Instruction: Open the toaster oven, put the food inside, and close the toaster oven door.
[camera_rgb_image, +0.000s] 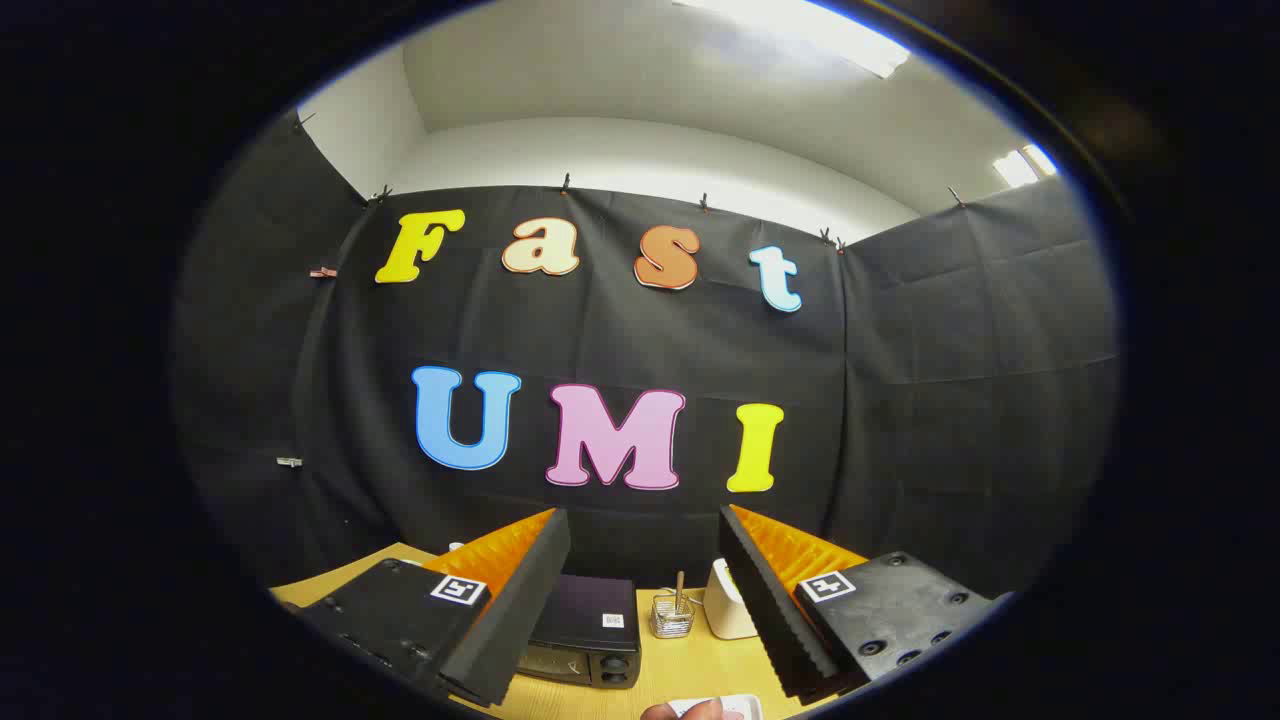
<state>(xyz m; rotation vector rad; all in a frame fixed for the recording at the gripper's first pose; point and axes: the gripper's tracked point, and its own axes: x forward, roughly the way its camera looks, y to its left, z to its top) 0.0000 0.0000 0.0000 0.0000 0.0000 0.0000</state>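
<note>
My gripper (643, 515) is held high above the table and stands open, with nothing between its fingers. Below and beyond them a black toaster oven (585, 635) sits on the wooden table (690, 665), its left part hidden behind the left finger (520, 590). Its front shows two knobs, and I cannot tell how its door stands. Down in front of the fingers lies a white dish (735, 706) with a small brownish piece (685, 711) at its rim, mostly cut off from sight.
To the right of the oven stands a small wire holder (672, 617) with a stick in it. Beside that is a white boxy object (727, 600), next to the right finger. The black cloth wall closes the back and both sides.
</note>
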